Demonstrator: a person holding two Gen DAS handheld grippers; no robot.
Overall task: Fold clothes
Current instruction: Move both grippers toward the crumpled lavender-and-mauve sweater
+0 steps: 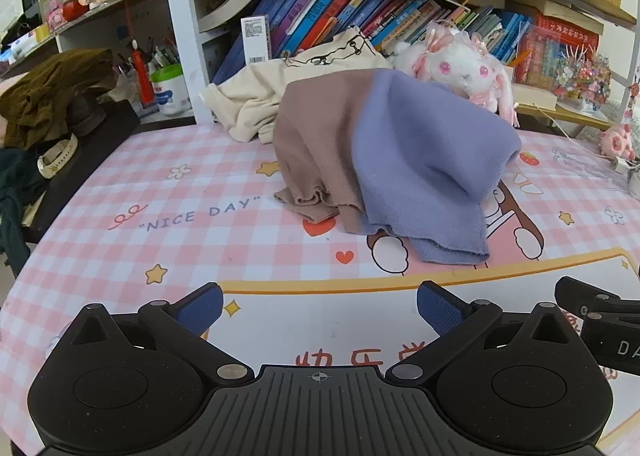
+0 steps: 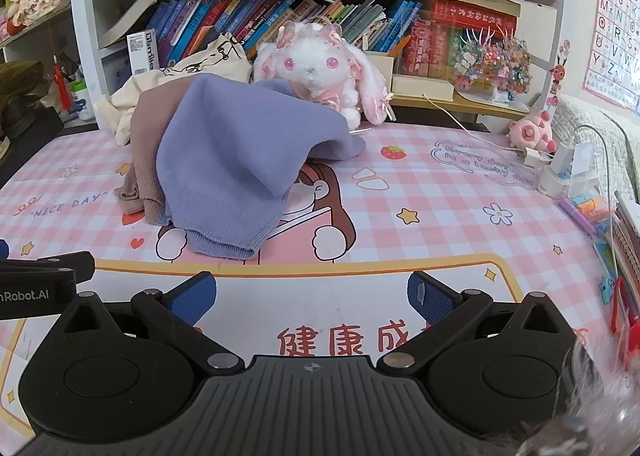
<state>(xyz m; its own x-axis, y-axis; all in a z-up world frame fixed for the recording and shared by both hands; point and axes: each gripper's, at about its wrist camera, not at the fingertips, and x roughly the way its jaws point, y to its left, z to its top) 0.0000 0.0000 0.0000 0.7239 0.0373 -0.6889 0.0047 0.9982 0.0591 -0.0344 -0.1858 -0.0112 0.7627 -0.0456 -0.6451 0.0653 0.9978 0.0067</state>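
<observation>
I see folding not started: sweater [image 1: 384, 152] lies heaped on bench [image 1: 160, 224]. Left gripper [image 1: 318, 306] and right gripper [image 2: 312, 296] wide, empty.

The left hand-held gripper [image 1: 319, 310] is black plastic. It has two big round parts, one on each side, and a ribbed grey plate in the middle with a small cross mark. Small silver screws sit at the joints of its black arms. Its two fingers [image 1: 202, 308] wear dark blue pads. The right hand-held gripper [image 2: 312, 298] looks the same, with blue pads [image 2: 434, 300] too. White letters reading "nRobot.AI" show on the side of the left one.
</observation>
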